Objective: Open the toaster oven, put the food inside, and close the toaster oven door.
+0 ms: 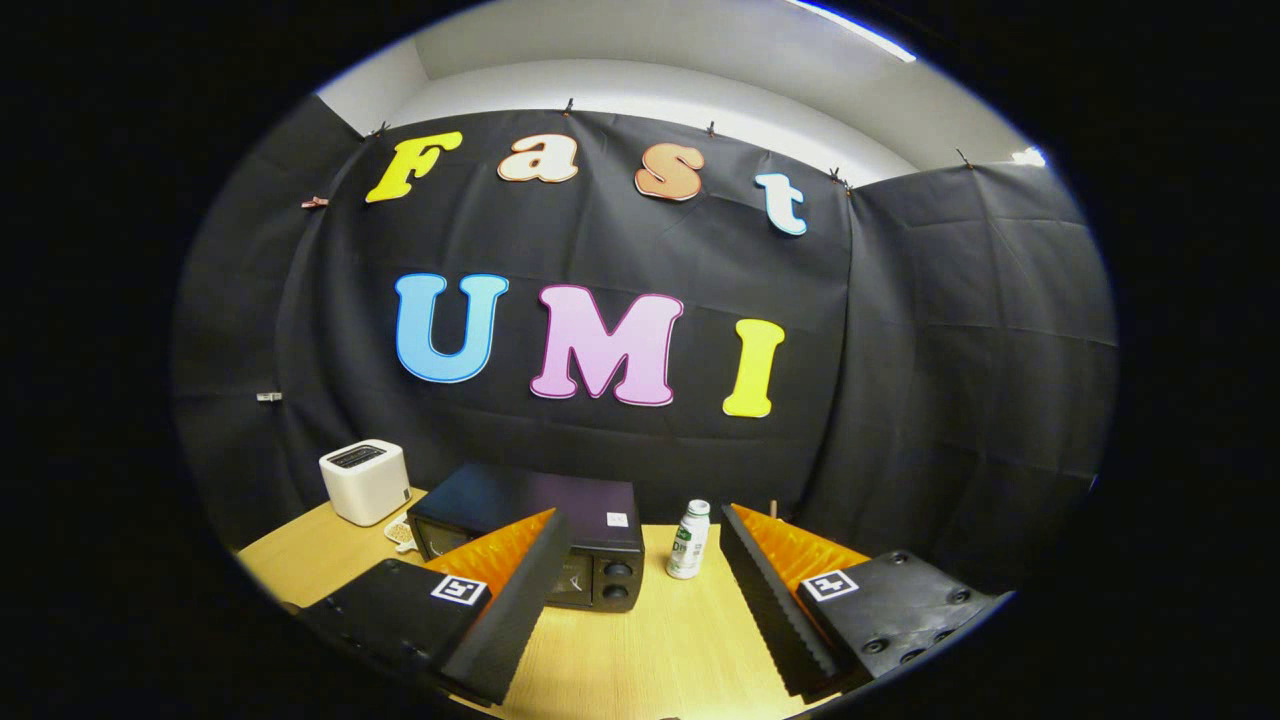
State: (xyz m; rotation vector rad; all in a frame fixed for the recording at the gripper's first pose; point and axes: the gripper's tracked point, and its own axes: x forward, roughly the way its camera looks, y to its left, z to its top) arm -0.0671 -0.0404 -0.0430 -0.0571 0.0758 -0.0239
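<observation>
I am holding my gripper [640, 545] above the table [640, 640], its fingers spread wide with nothing between them. I am looking forward along them at the oven [535, 545], which is sitting at about eleven o'clock from the gap, just beyond my left finger [510, 600]; that finger is covering part of the oven's front. The oven's door is looking closed, and two knobs [618, 580] are showing on its right end, one above the other. A small bottle [689, 540] is standing upright at about one o'clock, just right of the oven and apart from it, near the tip of my right finger [770, 590]. A white box [365, 480] is sitting at about ten o'clock, behind and left of the oven. Between the box and the oven a small pale thing [400, 531] is lying on the table; I cannot tell whether it is the food. Wood is showing bare in the gap between my fingers.
</observation>
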